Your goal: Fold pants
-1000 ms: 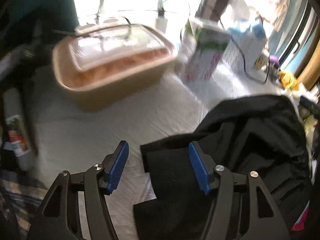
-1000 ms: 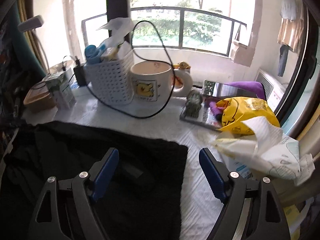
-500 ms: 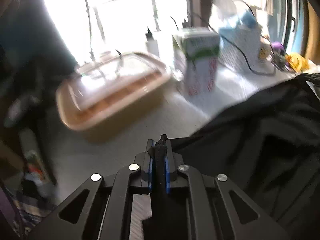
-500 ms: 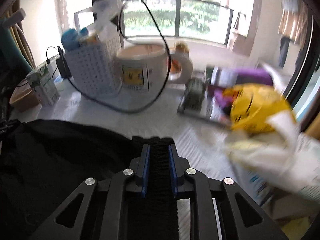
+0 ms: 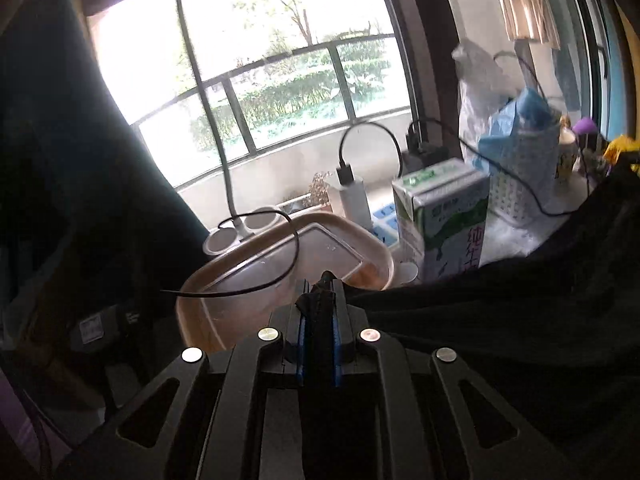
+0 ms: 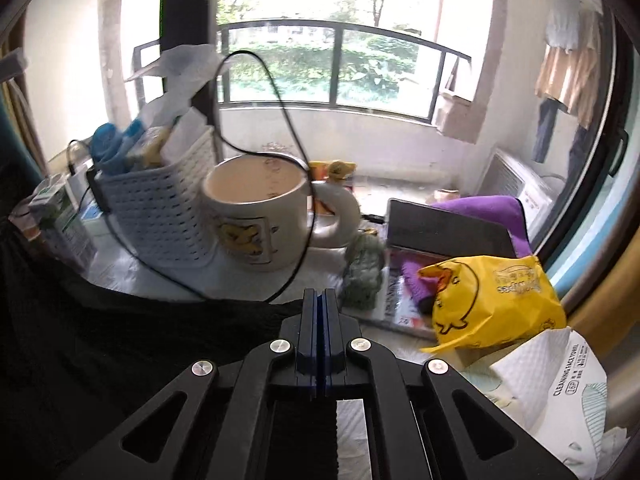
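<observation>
The black pants spread from the middle to the right of the left wrist view, lifted off the white table cover. My left gripper is shut on a bunched corner of them, with a tuft of fabric sticking out above the blue pads. The right wrist view has the pants at the lower left, their edge running up to my right gripper. That gripper is shut on the edge, pads pressed together, and black cloth hangs between its fingers below.
Just beyond the left gripper sit a tan lidded container and a milk carton. Ahead of the right gripper stand a big mug, a white basket, a looping black cable, a yellow bag and a towel pack.
Both grippers went from open over the pants' edge to shut on it. The left one has risen and tipped up toward the window. The right one moved toward the mug.
</observation>
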`<state>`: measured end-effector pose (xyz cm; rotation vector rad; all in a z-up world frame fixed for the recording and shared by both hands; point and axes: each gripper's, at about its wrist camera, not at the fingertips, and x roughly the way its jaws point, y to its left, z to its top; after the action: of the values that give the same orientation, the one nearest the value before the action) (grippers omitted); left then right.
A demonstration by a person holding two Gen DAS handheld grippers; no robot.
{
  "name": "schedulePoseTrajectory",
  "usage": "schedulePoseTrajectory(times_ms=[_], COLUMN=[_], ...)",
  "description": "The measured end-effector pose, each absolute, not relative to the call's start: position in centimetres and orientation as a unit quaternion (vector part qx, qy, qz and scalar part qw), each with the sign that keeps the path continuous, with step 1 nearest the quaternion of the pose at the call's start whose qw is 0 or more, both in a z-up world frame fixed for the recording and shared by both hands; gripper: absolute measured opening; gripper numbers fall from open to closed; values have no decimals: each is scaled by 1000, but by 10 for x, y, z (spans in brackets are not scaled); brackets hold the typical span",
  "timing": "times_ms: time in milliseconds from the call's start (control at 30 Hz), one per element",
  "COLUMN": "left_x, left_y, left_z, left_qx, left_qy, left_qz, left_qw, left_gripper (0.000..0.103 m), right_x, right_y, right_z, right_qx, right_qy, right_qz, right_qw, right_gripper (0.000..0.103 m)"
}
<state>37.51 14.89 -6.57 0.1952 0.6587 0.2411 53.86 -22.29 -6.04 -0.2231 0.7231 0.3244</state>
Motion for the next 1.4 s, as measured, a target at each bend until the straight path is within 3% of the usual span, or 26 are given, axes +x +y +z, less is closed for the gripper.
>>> schedulePoseTrajectory(times_ms=[33, 167, 367, 433, 467, 500, 733, 933, 1133, 1400], left_x=[378, 372, 324, 303, 294, 281, 220, 192, 168, 166], left_y=[148, 151, 153, 154, 154, 153, 143, 129, 119, 111], left_z=[-68, -68, -44, -40, -41, -42, -68, -103, -106, -117], left_qx=[94, 78, 63, 52, 48, 43, -5, -17, -33, -24], left_qy=[331, 347, 349, 353, 355, 359, 385, 428, 432, 462], left_qz=[119, 115, 93, 80, 76, 71, 15, -27, -66, -47], left_qw=[931, 928, 930, 931, 931, 930, 923, 903, 899, 885], left_gripper=[15, 62, 75, 76, 76, 76, 82, 83, 84, 85], right_x=[541, 542, 510, 493, 483, 473, 406, 373, 351, 313], right_y=[-224, -228, -231, -232, -232, -234, -227, -218, -236, -266], right_z=[-63, -71, -53, -44, -40, -35, -29, -58, -88, -81], right_qx=[-107, -107, -117, -121, -121, -120, -145, -159, -155, -146], right_qy=[354, 358, 343, 333, 327, 320, 310, 347, 388, 386], right_qz=[153, 139, 149, 156, 161, 168, 197, 222, 209, 173], right_qw=[917, 917, 920, 922, 923, 925, 919, 897, 884, 894], right_gripper=[1, 1, 8, 36, 81, 103, 103, 103, 103, 102])
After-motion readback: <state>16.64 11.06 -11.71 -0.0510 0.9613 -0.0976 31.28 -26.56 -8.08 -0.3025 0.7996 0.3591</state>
